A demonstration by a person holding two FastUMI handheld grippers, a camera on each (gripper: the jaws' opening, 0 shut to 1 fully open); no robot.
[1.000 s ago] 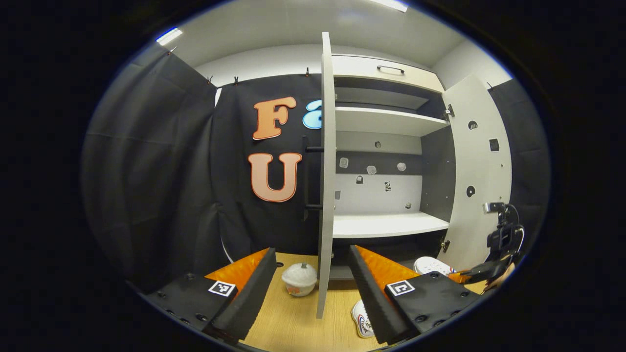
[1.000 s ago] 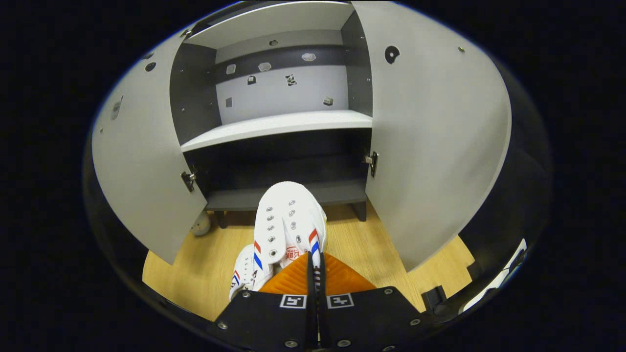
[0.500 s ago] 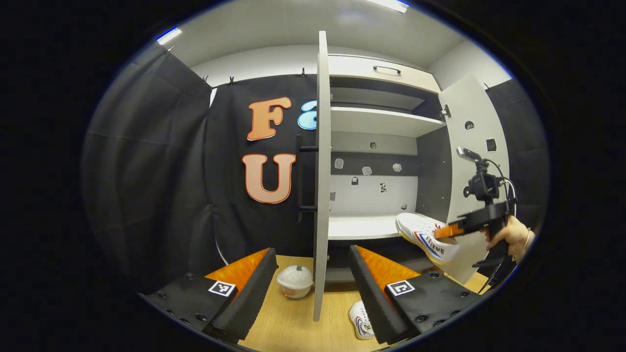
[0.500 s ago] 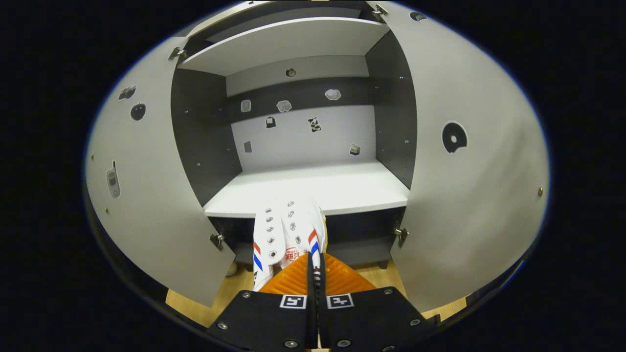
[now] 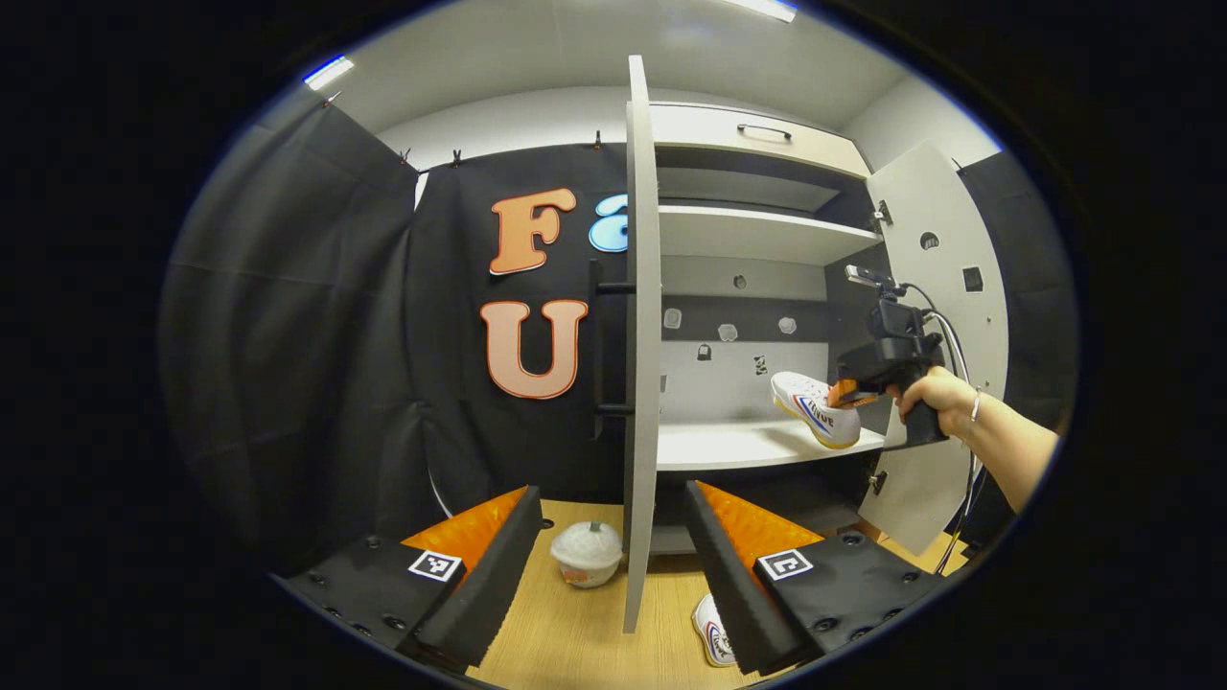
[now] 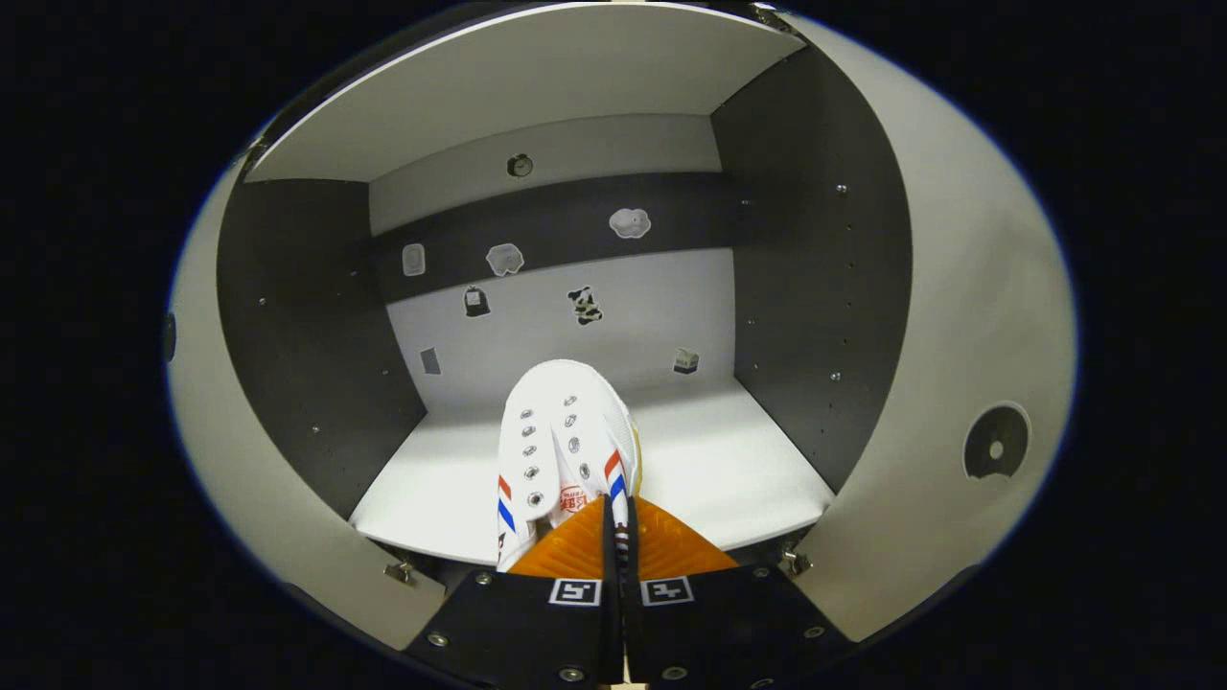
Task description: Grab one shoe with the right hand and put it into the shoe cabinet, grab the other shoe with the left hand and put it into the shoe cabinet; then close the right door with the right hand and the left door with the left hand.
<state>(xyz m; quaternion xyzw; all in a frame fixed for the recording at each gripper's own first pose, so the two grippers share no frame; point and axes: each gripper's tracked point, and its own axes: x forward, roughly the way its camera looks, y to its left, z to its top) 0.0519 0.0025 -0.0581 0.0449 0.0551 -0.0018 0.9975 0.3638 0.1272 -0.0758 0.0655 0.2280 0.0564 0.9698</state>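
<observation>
White canvas shoe with red and blue side stripes (image 6: 561,446): pinched at its heel collar by the right gripper (image 6: 613,522), jaws clamped together on the fabric; carried toe-first over the white middle shelf (image 6: 709,470) of the grey shoe cabinet (image 5: 757,240), its sole seemingly just off the board. Judged light, soft-sided, rubber-soled; the thin collar may slip or fold, so a deeper collar grip suits.

Second matching white shoe (image 5: 714,632): on the wooden floor (image 5: 575,632), near the left gripper (image 5: 604,537), jaws wide apart, empty.
</observation>
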